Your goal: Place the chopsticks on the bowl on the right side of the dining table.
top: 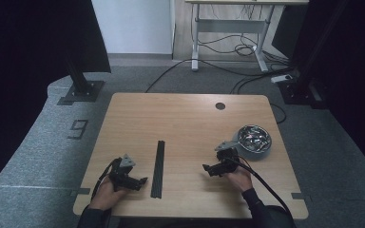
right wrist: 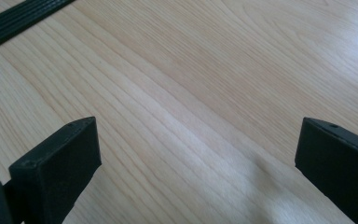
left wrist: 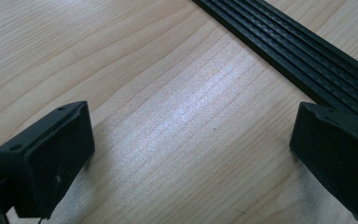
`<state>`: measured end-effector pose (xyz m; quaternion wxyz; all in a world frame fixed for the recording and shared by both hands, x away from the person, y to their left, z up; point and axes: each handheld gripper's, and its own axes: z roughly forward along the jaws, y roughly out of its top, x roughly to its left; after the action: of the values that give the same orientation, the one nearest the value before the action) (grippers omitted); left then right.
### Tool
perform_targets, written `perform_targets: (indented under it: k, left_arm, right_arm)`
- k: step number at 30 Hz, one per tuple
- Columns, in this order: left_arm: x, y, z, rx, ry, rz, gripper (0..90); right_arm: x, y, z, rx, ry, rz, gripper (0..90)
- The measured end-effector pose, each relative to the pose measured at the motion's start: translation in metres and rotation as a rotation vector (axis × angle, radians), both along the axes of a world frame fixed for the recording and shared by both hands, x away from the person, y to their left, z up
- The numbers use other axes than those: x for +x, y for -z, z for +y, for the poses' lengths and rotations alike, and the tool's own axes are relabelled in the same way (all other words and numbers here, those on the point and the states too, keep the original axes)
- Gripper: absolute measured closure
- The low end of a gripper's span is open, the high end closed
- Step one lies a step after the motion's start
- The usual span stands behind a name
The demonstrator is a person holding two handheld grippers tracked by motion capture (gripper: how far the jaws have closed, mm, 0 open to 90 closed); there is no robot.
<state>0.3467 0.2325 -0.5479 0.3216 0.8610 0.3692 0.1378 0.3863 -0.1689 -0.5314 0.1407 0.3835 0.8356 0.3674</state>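
The long, black, ribbed strip [top: 158, 169] lay flat on the pale wooden table [top: 185, 118], its long axis running away from the person, between the 2 grippers. The left gripper [top: 144, 181] sat just beside it, jaws wide apart and empty, pointed at its near end. The right gripper [top: 205, 167], equally wide and empty, stood farther off, near a round metal bowl [top: 254, 140]. The left was judged better placed to take it.

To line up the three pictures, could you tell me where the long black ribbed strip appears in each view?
High view: black strip lies lengthwise near the table's front, between the two grippers.
Left gripper view: it runs diagonally across the upper right, passing behind the right-hand jaw.
Right gripper view: its end crosses the top left corner.
Shared landmark: the wooden tabletop.
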Motion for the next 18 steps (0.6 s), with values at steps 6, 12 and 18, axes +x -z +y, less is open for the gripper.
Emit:
perform_targets:
  k: [6,12,18]
  left_arm:
    - [0.000,0.000,0.000,0.000,0.000,0.000,0.0]
    - [0.000,0.000,0.000,0.000,0.000,0.000,0.0]
    - [0.000,0.000,0.000,0.000,0.000,0.000,0.0]
  right_arm:
    - [0.005,-0.002,0.010,-0.001,-0.015,0.001,0.0]
    - [0.010,-0.004,0.023,-0.005,-0.034,0.009,0.0]
    - [0.015,-0.006,0.039,-0.017,-0.069,0.009,0.0]
